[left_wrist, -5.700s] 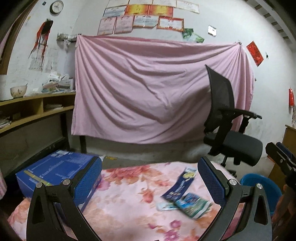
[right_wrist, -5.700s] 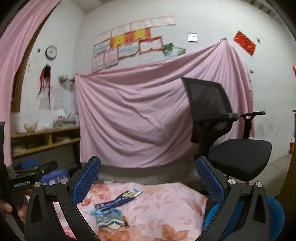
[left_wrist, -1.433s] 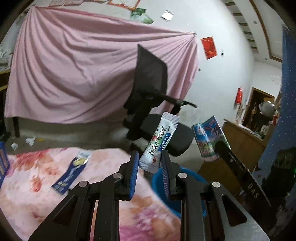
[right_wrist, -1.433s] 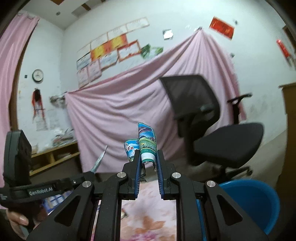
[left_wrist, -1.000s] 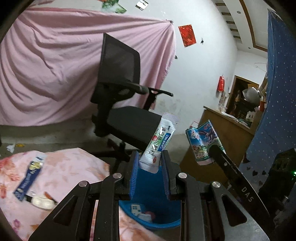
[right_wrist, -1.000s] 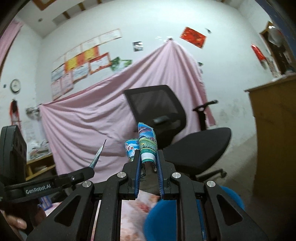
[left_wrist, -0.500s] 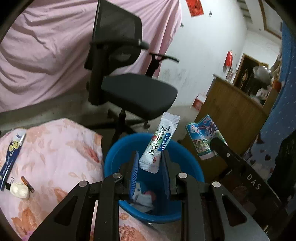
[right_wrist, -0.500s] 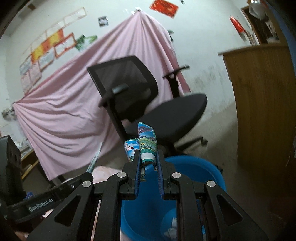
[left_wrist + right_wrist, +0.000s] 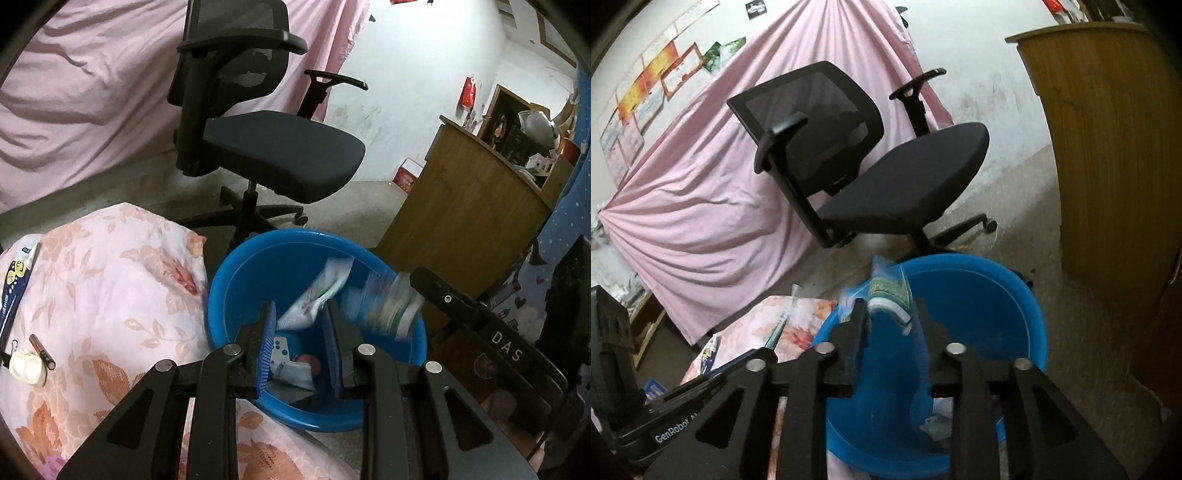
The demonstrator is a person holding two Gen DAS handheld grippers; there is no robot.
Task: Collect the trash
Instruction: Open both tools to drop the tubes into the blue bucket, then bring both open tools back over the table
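Your left gripper (image 9: 300,325) points down into the round blue plastic bucket (image 9: 236,273). Its blue ribbed jaws stand a little apart, and the white sachet (image 9: 320,291) between them looks loose and blurred, tilted over the bucket's mouth; whether the pads press it cannot be told. Your right gripper (image 9: 891,321) hangs over the same bucket (image 9: 997,295). Its jaws are opening, with the crumpled green-and-blue wrapper (image 9: 886,291) between them, blurred and apparently free.

From the left camera, the right gripper's black arm reads "DAS" (image 9: 506,345); from the right camera, the left gripper's body reads "GenRobot" (image 9: 674,430). Paper scraps (image 9: 291,369) lie in the bucket's bottom.

On the floral pink cloth (image 9: 110,295) over the table lie a blue printed packet (image 9: 14,288), a thin brown stick (image 9: 42,351) and a small white case (image 9: 24,367). A black mesh office chair (image 9: 273,147) stands behind the bucket.
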